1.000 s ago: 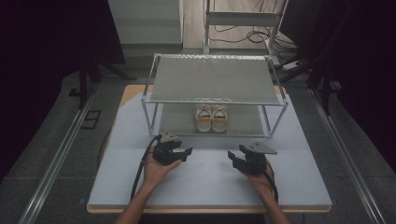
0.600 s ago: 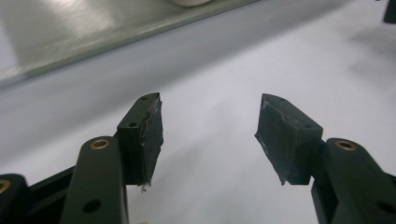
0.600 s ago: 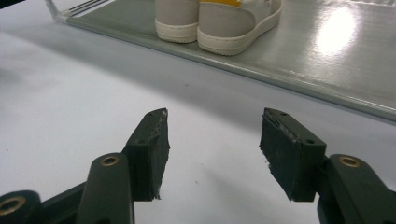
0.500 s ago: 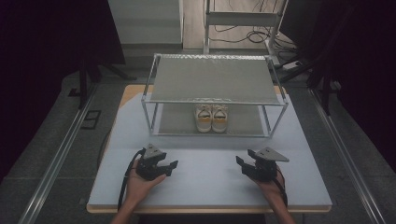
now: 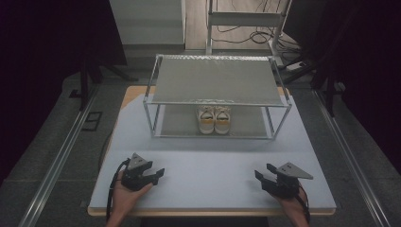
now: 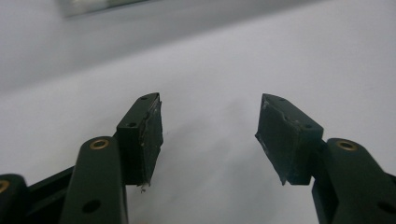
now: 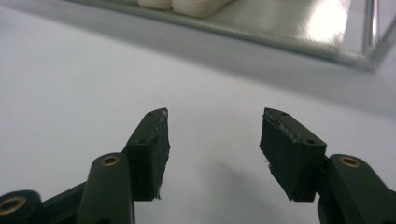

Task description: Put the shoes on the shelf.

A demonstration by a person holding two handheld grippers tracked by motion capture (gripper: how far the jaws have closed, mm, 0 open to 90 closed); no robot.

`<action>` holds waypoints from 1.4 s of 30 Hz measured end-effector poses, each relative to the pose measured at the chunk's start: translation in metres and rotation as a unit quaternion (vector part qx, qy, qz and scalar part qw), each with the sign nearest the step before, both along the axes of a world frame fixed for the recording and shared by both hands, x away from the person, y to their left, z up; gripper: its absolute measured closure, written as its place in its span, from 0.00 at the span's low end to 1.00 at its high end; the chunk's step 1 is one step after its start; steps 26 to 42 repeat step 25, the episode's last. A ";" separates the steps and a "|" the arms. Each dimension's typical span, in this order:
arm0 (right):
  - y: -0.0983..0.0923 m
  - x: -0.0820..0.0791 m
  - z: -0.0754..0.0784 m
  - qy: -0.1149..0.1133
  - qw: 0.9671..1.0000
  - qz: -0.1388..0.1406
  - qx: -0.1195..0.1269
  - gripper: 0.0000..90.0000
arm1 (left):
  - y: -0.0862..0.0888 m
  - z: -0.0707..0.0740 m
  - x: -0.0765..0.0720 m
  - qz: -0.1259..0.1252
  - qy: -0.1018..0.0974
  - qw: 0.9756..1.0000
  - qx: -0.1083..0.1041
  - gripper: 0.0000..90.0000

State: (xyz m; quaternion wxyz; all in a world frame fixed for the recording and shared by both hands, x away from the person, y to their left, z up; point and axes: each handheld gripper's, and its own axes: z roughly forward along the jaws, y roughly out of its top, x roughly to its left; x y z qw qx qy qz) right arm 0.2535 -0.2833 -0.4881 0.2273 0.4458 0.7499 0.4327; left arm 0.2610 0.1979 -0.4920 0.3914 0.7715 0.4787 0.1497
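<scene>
A metal two-shelf rack (image 5: pixel 217 87) stands at the middle of the pale table (image 5: pixel 208 161). A pair of white and tan shoes (image 5: pixel 213 119) sits on its lower shelf, toes toward me. My left gripper (image 5: pixel 159 173) rests low near the table's front left, held by a hand, jaws open and empty. In the left gripper view the left gripper (image 6: pixel 210 123) has only bare tabletop between its pads. My right gripper (image 5: pixel 261 173) sits at the front right, also open and empty. The right gripper view shows the right gripper (image 7: pixel 215 135) facing the shoes (image 7: pixel 187 5) and the lower shelf (image 7: pixel 289 28).
The rack's upright posts (image 5: pixel 151 111) and its front rail stand between the grippers and the shoes. Floor rails (image 5: pixel 56 165) run along both sides of the table. Cables (image 5: pixel 255 35) and a stand lie beyond the rack. A wide strip of tabletop separates the grippers.
Both hands have drawn back toward the near edge and apart: the left gripper went left, the right gripper went right. The shoes and rack have not moved.
</scene>
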 end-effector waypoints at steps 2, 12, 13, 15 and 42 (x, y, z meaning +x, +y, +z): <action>-0.008 0.000 -0.003 0.006 1.000 -0.005 -0.003 0.47 | 0.005 -0.002 0.002 0.011 0.000 1.000 0.001 0.45; -0.008 0.004 -0.008 0.016 1.000 0.003 -0.010 0.47 | 0.012 0.000 0.003 0.015 -0.001 1.000 -0.003 0.44; -0.008 0.004 -0.008 0.017 1.000 0.004 -0.010 0.47 | 0.012 0.000 0.003 0.016 -0.001 1.000 -0.004 0.44; -0.008 0.004 -0.009 0.022 1.000 0.006 -0.010 0.46 | 0.013 0.001 0.003 0.017 -0.001 1.000 -0.005 0.44; -0.006 0.008 -0.003 0.015 1.000 -0.002 -0.022 0.41 | 0.007 -0.004 0.010 0.018 -0.002 1.000 0.020 0.38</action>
